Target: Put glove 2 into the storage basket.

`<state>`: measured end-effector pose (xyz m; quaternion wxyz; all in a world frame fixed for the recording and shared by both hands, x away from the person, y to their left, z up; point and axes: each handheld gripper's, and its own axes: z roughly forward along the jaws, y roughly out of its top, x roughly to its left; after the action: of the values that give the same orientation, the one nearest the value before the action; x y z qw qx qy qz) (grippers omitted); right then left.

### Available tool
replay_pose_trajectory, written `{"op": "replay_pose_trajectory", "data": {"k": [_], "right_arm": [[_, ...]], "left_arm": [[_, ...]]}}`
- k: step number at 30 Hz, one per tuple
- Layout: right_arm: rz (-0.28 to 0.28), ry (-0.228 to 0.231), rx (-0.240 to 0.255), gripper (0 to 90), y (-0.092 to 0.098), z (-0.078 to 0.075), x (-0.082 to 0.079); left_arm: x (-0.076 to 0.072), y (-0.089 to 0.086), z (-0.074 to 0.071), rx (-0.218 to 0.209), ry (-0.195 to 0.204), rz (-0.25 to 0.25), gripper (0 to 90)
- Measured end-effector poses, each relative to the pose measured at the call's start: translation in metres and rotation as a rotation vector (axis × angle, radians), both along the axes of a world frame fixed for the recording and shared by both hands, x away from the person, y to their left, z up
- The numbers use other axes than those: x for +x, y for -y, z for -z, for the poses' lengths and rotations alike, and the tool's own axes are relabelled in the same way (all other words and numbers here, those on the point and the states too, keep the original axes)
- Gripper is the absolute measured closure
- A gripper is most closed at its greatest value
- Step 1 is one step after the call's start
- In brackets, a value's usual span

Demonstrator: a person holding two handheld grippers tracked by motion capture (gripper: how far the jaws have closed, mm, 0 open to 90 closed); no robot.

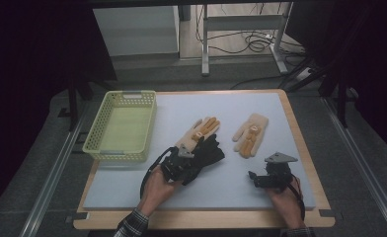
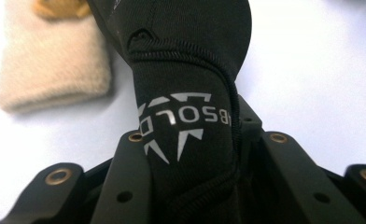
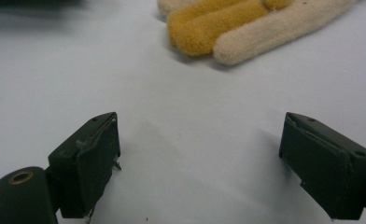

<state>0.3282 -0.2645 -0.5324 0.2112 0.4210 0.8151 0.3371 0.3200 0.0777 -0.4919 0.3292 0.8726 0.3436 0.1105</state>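
On the counter (image 1: 132, 190), a pale grey mat framed by a wooden edge, the left gripper (image 1: 181, 165) is clamped on a black glove (image 1: 209, 153). The left gripper view shows its two jaws pressed against the glove's cuff (image 2: 186, 126), where white lettering and a star-like mark are printed on the fabric; the rest of the glove stretches away from the camera. In the high view the black glove lies just in front of a tan and orange knitted glove (image 1: 199, 131), touching or overlapping its cuff end; which of the two cannot be told. That knitted cuff shows as a fuzzy cream block in the left gripper view (image 2: 55, 65), beside the black glove.

The right gripper (image 1: 260, 178) sits low near the front right of the counter, held in the person's right hand (image 1: 285, 197). Its jaws stand wide apart with nothing between them, only bare mat showing in the gap. Ahead of it lies a second tan and orange knitted glove (image 1: 251, 133), whose fingertips, one mustard and one cream, point toward the camera in the right gripper view (image 3: 246, 28).

A yellow-green plastic basket (image 1: 95, 145) stands at the left side of the counter, well apart from the gloves. The person's left hand (image 1: 157, 190) grips the left gripper's body, a plaid sleeve (image 1: 132, 224) at the wrist.
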Motion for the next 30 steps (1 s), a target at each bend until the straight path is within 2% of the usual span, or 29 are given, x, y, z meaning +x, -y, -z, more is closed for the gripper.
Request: {"op": "replay_pose_trajectory", "data": {"k": [10,15,17,21,30], "right_arm": [[0.001,-0.001,0.002,12.0,0.000,0.000,0.000],[0.000,0.000,0.001,12.0,0.000,0.000,0.000],[0.000,0.000,0.001,12.0,0.000,0.000,0.000],[0.003,-0.003,0.003,12.0,0.000,0.000,0.000],[0.001,0.000,0.001,12.0,0.000,0.000,0.000]], "left_arm": [[0.012,-0.006,-0.033,0.018,0.046,-0.059,67.7],[0.021,-0.012,-0.042,0.013,0.047,-0.089,67.4],[0.029,-0.019,-0.049,0.018,0.050,-0.117,67.2],[0.035,-0.025,-0.055,0.024,0.056,-0.139,66.9],[0.052,-0.053,-0.066,0.048,0.078,-0.242,66.2]]}}
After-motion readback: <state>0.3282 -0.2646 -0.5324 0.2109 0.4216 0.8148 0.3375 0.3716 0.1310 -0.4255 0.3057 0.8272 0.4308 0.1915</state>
